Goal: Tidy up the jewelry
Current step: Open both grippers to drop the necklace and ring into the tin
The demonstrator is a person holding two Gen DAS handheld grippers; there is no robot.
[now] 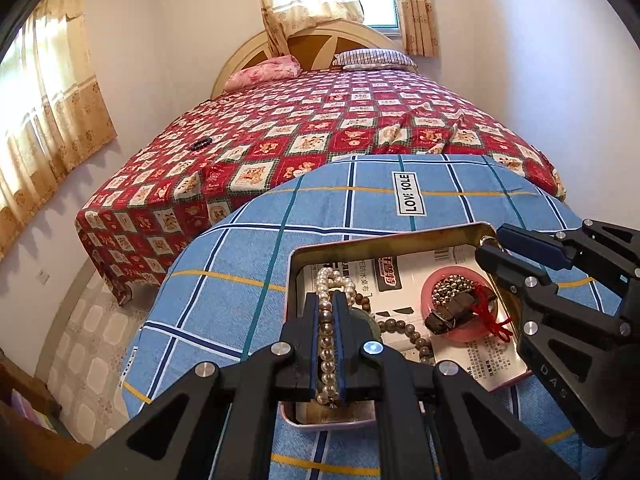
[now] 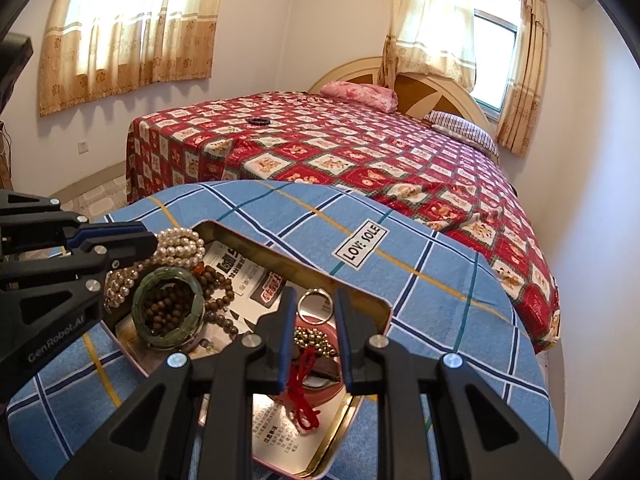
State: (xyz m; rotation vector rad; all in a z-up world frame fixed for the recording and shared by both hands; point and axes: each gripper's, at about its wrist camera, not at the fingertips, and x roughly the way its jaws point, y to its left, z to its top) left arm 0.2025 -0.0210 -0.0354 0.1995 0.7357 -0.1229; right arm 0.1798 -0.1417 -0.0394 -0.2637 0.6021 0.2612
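Observation:
A metal tin sits on a blue plaid cloth and holds jewelry. My left gripper is shut on a white pearl necklace at the tin's left end. In the right wrist view it shows at the left with the pearls. My right gripper is open over the tin's right end, with a silver ring between its fingers; it also shows in the left wrist view. A pink dish holds gold beads and a red cord. A green bangle and brown beads lie in the tin.
A bed with a red patterned cover fills the space behind the cloth. A dark bracelet lies on it. Pillows rest at the headboard. Curtained windows line the walls. Tiled floor lies to the left.

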